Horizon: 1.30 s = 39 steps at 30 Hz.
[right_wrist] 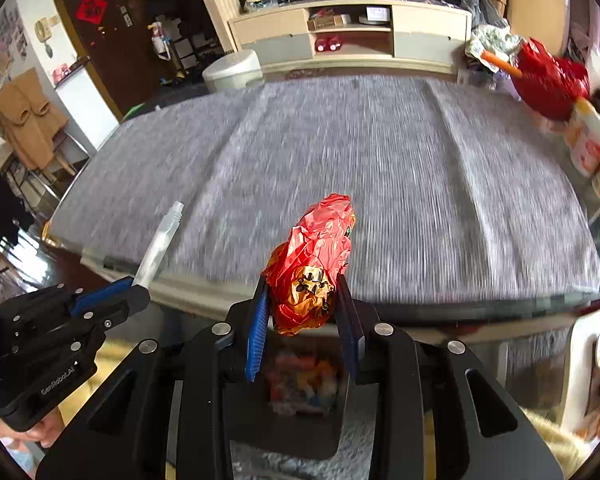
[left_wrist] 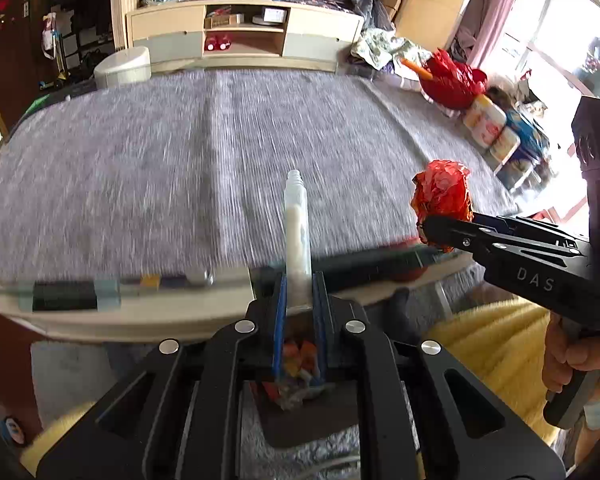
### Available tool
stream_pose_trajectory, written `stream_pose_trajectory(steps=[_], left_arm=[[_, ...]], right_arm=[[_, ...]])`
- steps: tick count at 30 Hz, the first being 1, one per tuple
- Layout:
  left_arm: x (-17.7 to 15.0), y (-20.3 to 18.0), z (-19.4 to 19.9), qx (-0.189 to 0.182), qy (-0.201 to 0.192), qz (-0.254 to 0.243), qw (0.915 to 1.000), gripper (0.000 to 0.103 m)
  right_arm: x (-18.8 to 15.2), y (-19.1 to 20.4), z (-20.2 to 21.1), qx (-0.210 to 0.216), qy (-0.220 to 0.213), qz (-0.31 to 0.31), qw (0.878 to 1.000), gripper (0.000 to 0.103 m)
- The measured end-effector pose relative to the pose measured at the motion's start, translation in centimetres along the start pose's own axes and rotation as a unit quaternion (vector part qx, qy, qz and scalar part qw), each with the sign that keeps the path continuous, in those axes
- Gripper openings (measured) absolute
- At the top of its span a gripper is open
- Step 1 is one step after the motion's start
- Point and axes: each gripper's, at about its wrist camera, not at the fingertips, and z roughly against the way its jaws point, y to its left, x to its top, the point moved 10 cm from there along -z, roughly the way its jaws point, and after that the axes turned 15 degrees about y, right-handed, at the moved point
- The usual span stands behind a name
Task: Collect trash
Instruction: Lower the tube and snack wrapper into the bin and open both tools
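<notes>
Below, a dark bin shows only blurred, colourful contents. The left gripper pinches a clear tube, its lower end hidden; the right gripper clamps a crumpled red wrapper.

Grey ribbed cloth covers the glass-topped surface, blurred by motion. Behind it: cream TV cabinet w/ open shelves, small red item on the lower shelf, cardboard box above. White round stool sits left of the cabinet. Red plastic bag at far right, orange stick poking out, patterned fabric beside it. Dark door w/ red paper square at left, tan coat hanging near. Pink curtain by the window.
</notes>
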Motion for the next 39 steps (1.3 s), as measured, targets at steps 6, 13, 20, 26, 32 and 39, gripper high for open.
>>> stream_pose_trajectory(steps=[6, 13, 20, 26, 32, 39], left_arm=[[-4.9, -1.0, -1.5, -0.004, 0.022, -0.002, 0.9998, 0.011], [-9.6, -1.3, -5.1, -0.013, 0.066, 0.003, 0.9977, 0.011], [-11.9, -1.6, -9.5, -0.025, 0.119, 0.003, 0.9925, 0.011], [-12.8, -1.2, -12.2, -0.035, 0.157, 0.007, 0.987, 0.011], [-12.8, -0.8, -13.6, -0.045, 0.178, 0.017, 0.9828, 0.012], [-12.0, 0.1, -13.9, -0.043, 0.186, 0.028, 0.9812, 0.014]], right_arm=[[-4.5, 0.4, -1.9, 0.008, 0.024, -0.001, 1.0, 0.033], [-8.7, 0.2, -5.5, 0.014, 0.066, -0.012, 0.998, 0.033], [-10.7, 0.3, -9.8, 0.028, 0.117, -0.014, 0.993, 0.033], [-11.4, 0.3, -12.7, 0.035, 0.153, -0.021, 0.987, 0.033], [-10.6, 0.3, -13.9, 0.034, 0.17, -0.027, 0.984, 0.036], [-9.3, -0.2, -13.8, 0.041, 0.169, -0.045, 0.984, 0.058]])
